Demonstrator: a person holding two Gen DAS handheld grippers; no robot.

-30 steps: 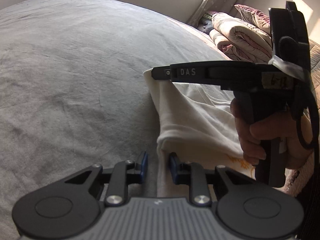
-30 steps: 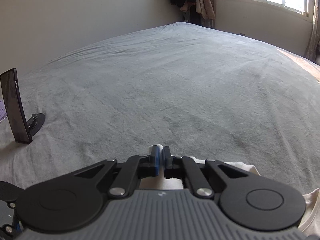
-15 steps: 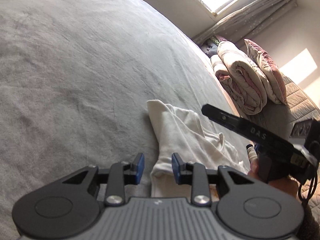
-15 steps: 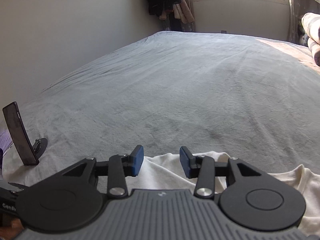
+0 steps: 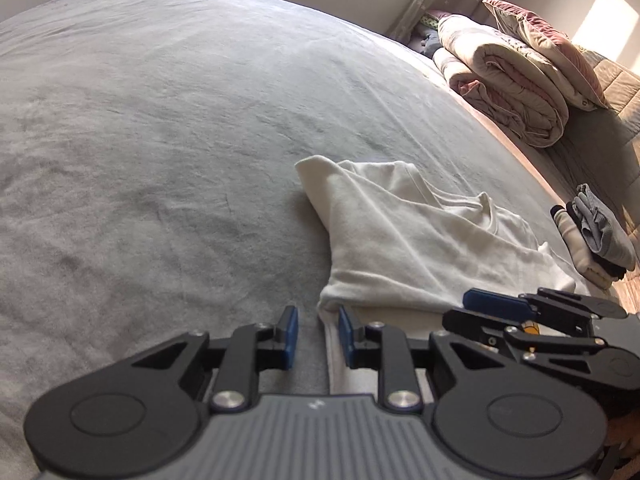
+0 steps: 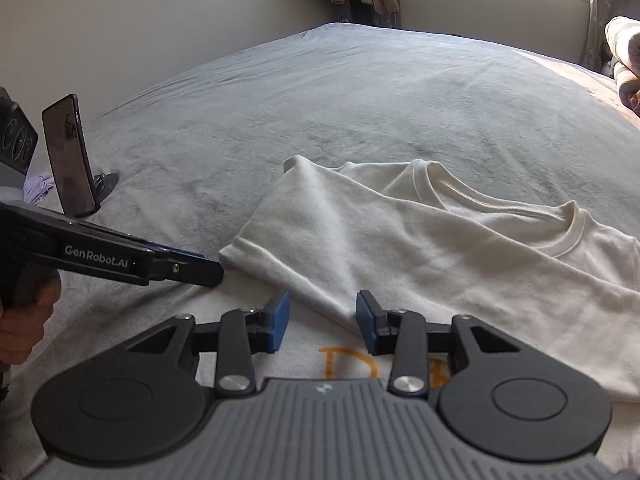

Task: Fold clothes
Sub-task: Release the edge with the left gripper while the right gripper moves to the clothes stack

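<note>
Left wrist view, lower middle: left gripper point(image 5: 314, 334) closing, empty, beside the white shirt point(image 5: 400, 240); right gripper point(image 6: 322, 322) likewise closing, empty. Either could snag and undo the fold.

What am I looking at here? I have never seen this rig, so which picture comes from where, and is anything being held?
No robot: a person carries a two-finger tool in each hand, each with a camera looking along its blue-padded fingers. The left view shows the left hand-held gripper at the edge of a white T-shirt lying partly folded on a grey bed. The right view shows the right hand-held gripper over the same shirt. Both sets of jaws are closing, but neither yet pinches cloth. A phone stands on a stand at the left; a folded clothes stack sits beyond the shirt.
</note>
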